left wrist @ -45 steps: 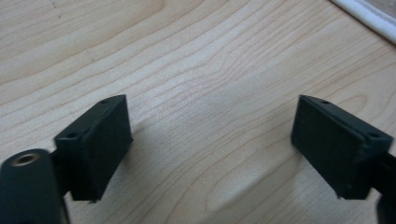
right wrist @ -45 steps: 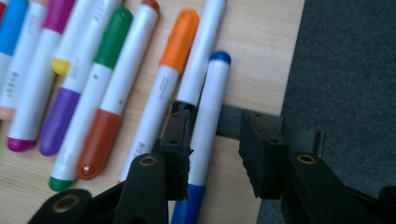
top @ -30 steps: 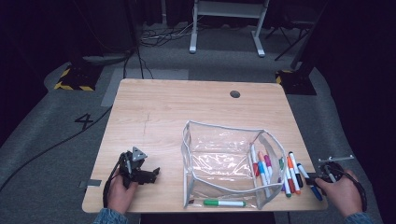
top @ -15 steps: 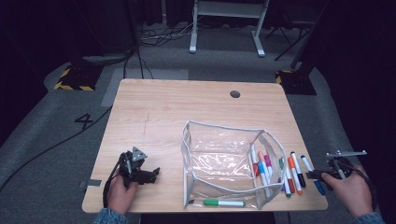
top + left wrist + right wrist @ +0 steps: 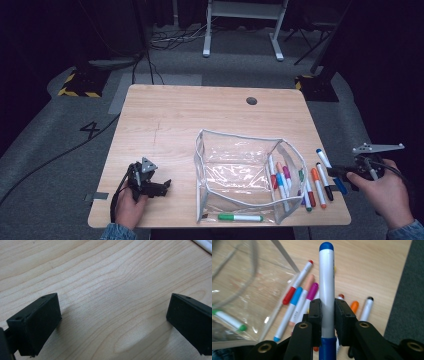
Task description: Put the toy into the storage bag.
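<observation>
Clamped lengthwise, blue marker (image 5: 326,285) juts beyond right hand-held gripper (image 5: 327,315).

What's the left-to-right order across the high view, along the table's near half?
Left tool, open over bare table → clear pouch → green marker in front of it → loose markers beside the pouch → right tool, shut on a blue marker.

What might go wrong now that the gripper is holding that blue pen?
The right gripper pinches the blue-capped white marker near its tail, so it might pivot or slip. The clear plastic pouch is floppy, so its rim could fold when the marker goes in. The open left gripper rests apart from it, giving no support.
</observation>
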A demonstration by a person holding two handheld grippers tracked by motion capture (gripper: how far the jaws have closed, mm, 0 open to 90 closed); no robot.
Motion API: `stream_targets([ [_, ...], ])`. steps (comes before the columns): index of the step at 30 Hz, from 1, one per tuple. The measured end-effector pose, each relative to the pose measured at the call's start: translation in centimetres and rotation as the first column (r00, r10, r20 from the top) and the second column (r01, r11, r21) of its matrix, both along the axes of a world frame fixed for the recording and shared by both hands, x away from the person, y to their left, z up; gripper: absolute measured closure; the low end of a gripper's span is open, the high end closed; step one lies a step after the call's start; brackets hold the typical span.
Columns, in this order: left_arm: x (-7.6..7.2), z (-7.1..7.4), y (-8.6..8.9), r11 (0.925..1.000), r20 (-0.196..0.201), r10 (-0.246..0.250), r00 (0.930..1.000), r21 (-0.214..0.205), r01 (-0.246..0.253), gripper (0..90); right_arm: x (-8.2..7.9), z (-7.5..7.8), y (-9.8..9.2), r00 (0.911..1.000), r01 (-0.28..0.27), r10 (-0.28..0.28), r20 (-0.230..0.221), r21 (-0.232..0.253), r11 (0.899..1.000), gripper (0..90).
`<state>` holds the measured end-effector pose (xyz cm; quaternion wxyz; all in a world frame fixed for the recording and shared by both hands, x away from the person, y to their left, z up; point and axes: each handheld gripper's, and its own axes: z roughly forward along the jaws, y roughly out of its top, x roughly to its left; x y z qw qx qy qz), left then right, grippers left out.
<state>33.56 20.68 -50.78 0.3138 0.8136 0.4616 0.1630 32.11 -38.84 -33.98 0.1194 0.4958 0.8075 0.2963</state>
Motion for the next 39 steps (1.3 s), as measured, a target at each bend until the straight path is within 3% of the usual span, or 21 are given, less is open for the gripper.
stream_targets([
  [6,0.0,0.0,0.0,1.0000,0.000,0.000,1.0000,0.000,0.000,0.0,0.0,3.3,2.8,0.9935,-0.103,0.102,0.050,0.017,0.995,76.8],
  [11,0.0,0.0,0.0,1.0000,-0.003,-0.002,1.0000,0.001,0.002,0.0,-0.1,5.6,5.3,0.9784,-0.192,0.189,0.084,0.027,0.981,76.8],
  [17,0.0,0.0,0.0,1.0000,0.000,-0.001,1.0000,0.001,0.001,0.0,-0.2,7.2,7.9,0.9580,-0.272,0.268,0.102,0.026,0.962,76.8],
  [22,0.0,0.0,0.0,1.0000,0.000,0.001,1.0000,0.000,-0.001,0.0,-0.3,8.3,10.1,0.9351,-0.341,0.337,0.108,0.013,0.940,76.8],
  [28,0.0,0.0,0.0,1.0000,0.000,0.000,1.0000,0.001,0.000,0.0,-0.5,8.9,12.7,0.9014,-0.424,0.421,0.099,0.005,0.906,76.8],
  [39,0.0,0.0,0.0,1.0000,0.000,0.000,1.0000,0.000,0.000,0.0,-0.4,8.1,16.7,0.8374,-0.545,0.545,0.038,-0.023,0.838,76.8],
])
